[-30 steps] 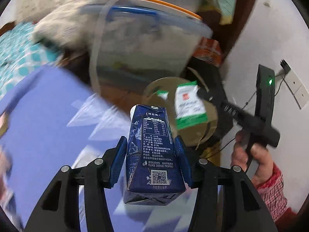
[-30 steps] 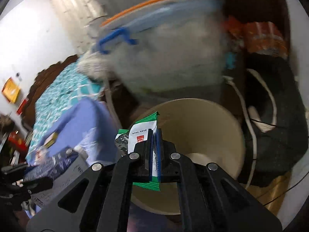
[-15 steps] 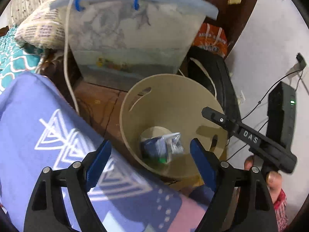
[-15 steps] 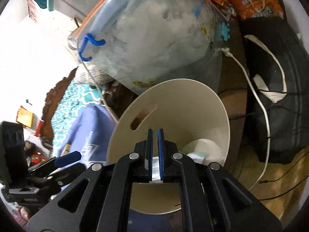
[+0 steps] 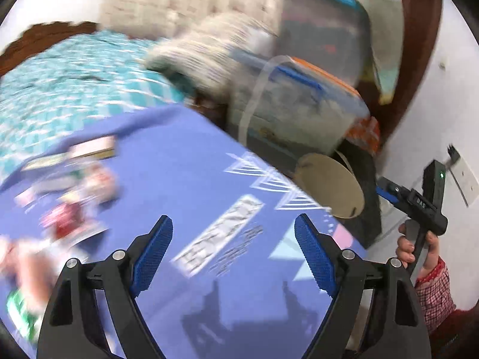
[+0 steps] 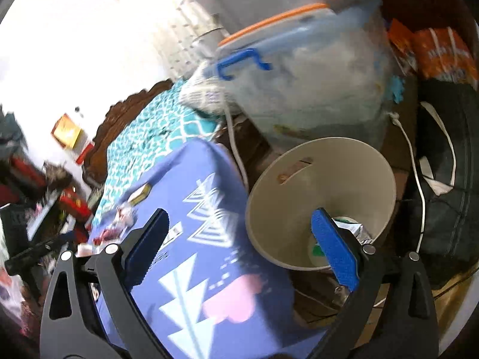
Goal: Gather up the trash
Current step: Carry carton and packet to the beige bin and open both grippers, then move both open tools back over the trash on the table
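- Far left in the left wrist view, a blurred cluster of wrappers (image 5: 74,197) lies on the blue patterned cloth (image 5: 185,161), red-and-white pieces with a green one near the frame's lower edge; motion blur hides what each one is.
- The left gripper (image 5: 233,248) hangs above the cloth with its fingers (image 5: 154,245) spread wide and nothing between them.
- Just ahead of those fingers lies a flat silvery-white wrapper (image 5: 221,233), its long axis running diagonally from lower left to upper right, pointing roughly toward the bin.
- To the right, past the cloth's edge, stands the beige trash bin (image 5: 329,188), and the right hand (image 5: 416,248) shows beyond it, gripping its tool.
- In the right wrist view, the right gripper (image 6: 239,245) is also spread wide and empty, straddling the cloth's edge and the trash bin (image 6: 323,179).
- Discarded packets (image 6: 350,230) rest at the bottom of the bin, partly hidden by the right finger.
- Judging by position, the left gripper is nearer the remaining trash; the silvery wrapper looks like the likely next pick, best pinched across its short side.
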Available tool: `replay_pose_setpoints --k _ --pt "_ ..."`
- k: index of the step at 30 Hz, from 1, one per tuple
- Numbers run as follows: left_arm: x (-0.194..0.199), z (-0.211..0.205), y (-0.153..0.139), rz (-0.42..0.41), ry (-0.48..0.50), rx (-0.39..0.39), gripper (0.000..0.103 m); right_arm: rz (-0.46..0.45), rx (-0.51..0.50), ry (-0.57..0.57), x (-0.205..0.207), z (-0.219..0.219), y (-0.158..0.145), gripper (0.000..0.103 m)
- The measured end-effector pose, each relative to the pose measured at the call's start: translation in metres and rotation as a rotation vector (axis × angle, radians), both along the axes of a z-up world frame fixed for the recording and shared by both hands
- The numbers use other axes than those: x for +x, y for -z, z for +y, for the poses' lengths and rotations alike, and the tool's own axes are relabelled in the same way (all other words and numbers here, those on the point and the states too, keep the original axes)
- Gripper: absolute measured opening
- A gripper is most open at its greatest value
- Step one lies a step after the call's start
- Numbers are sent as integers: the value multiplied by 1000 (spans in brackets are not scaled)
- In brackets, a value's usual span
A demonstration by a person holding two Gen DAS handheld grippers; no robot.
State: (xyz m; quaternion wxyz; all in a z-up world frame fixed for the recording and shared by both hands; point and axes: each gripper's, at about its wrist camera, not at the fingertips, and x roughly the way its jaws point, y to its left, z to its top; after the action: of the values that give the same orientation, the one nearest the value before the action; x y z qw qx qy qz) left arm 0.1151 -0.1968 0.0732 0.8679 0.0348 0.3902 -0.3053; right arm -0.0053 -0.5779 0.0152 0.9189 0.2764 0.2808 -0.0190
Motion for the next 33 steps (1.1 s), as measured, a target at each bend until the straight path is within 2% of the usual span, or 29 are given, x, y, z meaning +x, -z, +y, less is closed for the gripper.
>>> replay_pose_setpoints --k 3,6,9,12,18,23,33 --pt "-30 68 -14 -36 -96 -27 80 -40 -36 -16 -18 28 -17 94" --pt "-54 121 -16 -35 -164 -47 84 -75 -81 -19 -42 56 -35 85" --pt "-74 163 -13 -26 -205 -56 84 -77 -131 -26 -64 87 -50 74" --pt "-98 196 -6 -18 -231 -56 84 -76 -151 -44 -80 109 -58 68" --pt "-135 236 7 -24 -278 -80 84 -59 -226 -83 -101 146 -72 58" --pt "-153 255 12 -19 -308 -116 84 -87 -264 -100 -115 161 -92 57" --pt "-176 271 0 -63 -316 -142 84 -161 -292 -96 -159 178 -123 54"
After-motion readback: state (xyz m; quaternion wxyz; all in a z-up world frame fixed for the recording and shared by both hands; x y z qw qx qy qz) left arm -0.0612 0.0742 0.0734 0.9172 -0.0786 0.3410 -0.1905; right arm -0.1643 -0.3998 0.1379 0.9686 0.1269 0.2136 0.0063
